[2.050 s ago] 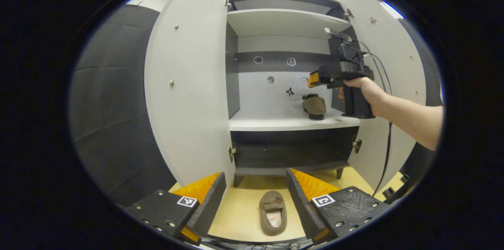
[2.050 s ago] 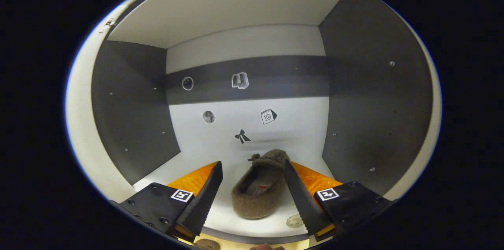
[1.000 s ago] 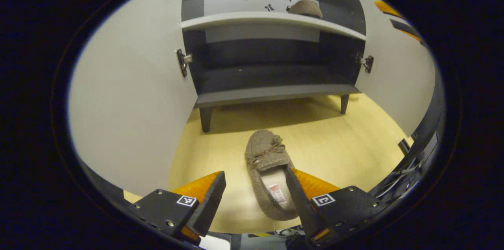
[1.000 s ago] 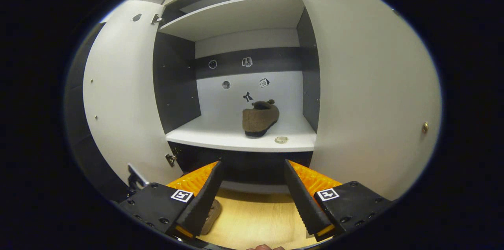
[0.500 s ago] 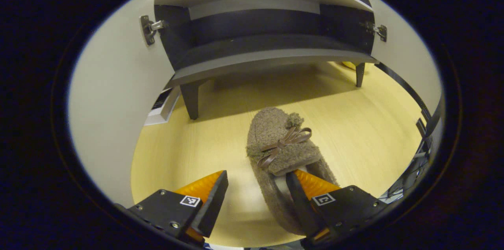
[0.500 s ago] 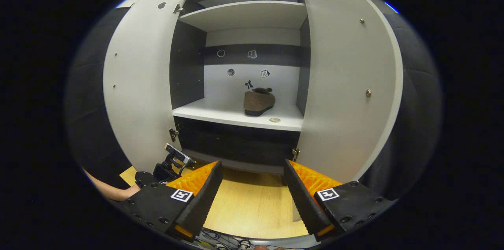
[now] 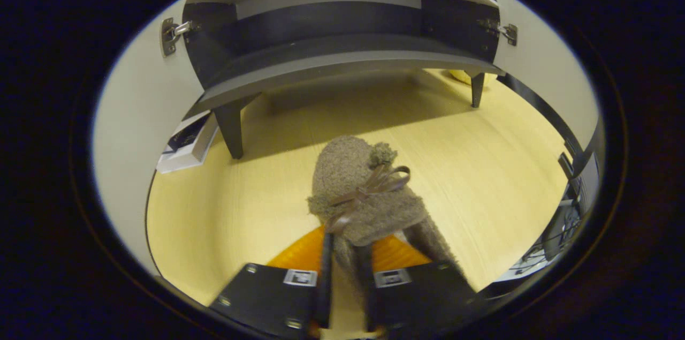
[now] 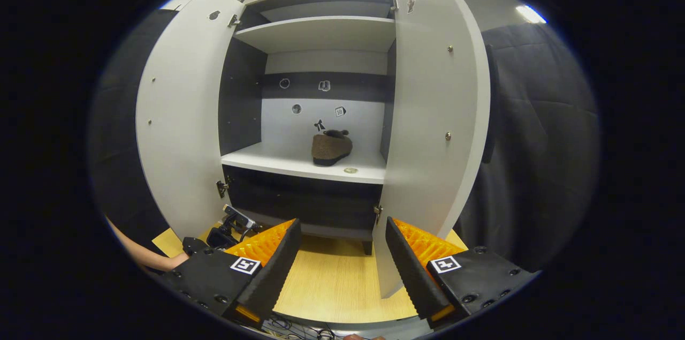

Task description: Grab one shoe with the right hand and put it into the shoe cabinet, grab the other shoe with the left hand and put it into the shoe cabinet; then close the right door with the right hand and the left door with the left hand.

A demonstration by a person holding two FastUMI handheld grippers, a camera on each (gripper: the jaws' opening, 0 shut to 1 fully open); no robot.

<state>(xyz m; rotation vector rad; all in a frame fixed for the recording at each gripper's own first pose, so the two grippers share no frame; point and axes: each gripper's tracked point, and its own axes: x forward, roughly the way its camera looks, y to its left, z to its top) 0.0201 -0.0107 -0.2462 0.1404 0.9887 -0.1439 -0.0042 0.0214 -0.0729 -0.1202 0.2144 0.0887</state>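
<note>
One shoe shelved mid-frame; second shoe pinched by left gripper; right gripper agape; doors unclosed.

Right claw spread, shoe on cabinet shelf, both doors open

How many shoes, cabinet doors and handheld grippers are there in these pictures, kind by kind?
Shoes: 2, one on the floor, one on the cabinet shelf
Cabinet doors: 2, the left door and the right door, both open
Grippers: 2, the left gripper and the right gripper
Total: 6
</note>
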